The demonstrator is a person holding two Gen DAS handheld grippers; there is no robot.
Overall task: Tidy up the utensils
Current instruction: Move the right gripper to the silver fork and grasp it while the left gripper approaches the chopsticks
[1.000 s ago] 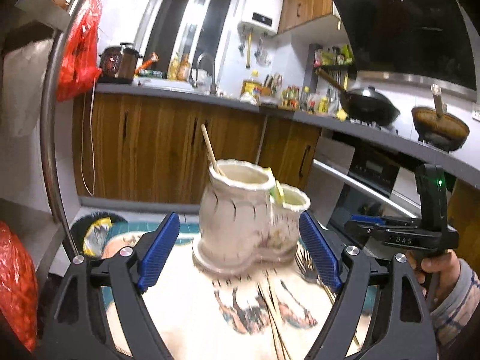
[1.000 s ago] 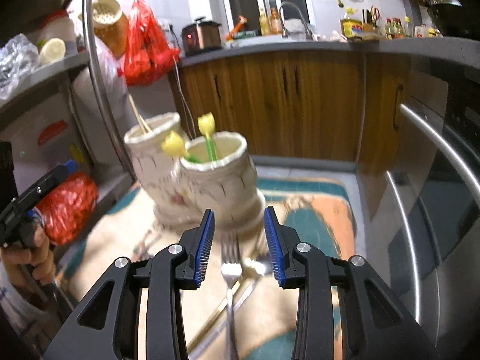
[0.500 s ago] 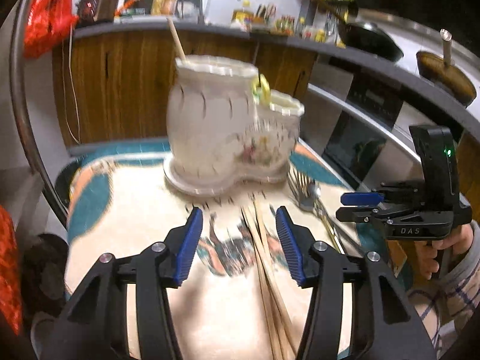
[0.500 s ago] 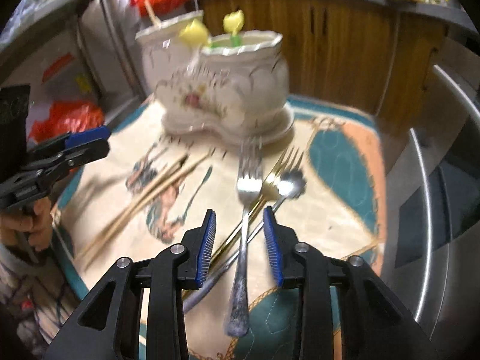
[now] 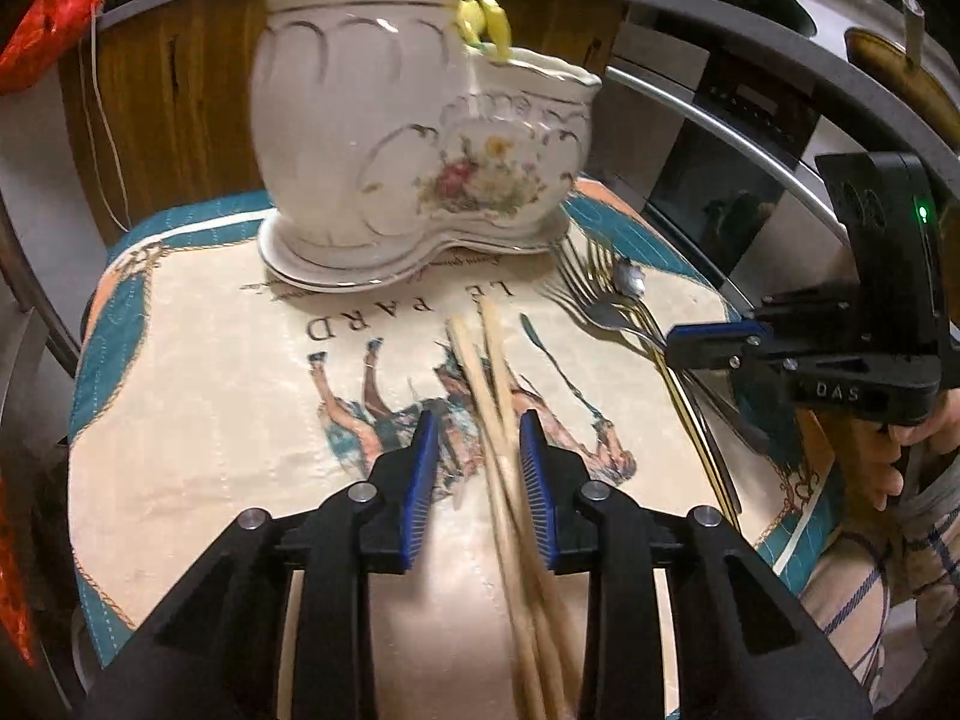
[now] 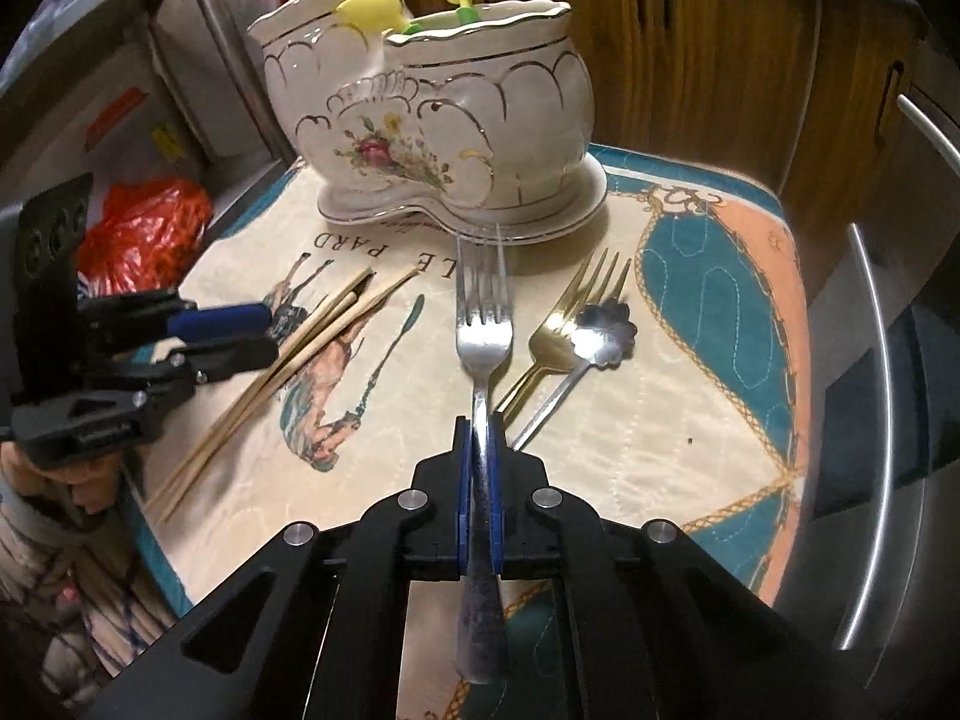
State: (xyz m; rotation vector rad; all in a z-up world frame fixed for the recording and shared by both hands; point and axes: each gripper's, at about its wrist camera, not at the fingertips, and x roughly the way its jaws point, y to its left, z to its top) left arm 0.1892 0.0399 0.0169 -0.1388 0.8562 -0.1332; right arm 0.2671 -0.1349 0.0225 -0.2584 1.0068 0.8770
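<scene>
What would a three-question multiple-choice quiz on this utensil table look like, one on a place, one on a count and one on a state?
1. Where do the wooden chopsticks lie?
A. On the printed cloth, between the left gripper's pads
B. Inside the ceramic holder
C. On the kitchen counter

2. How many forks lie on the cloth?
A. One
B. Two
C. Four

3. What is the right gripper doing?
A. Hanging open above the spoon
B. Shut on the silver fork's handle
C. Holding the chopsticks

Key:
1 A: the chopsticks run between the closing blue pads of the left gripper, in front of the ceramic holder.
2 B: a silver fork and a gold fork lie beside the flower-shaped spoon.
3 B: both pads press on the silver fork's handle.
</scene>
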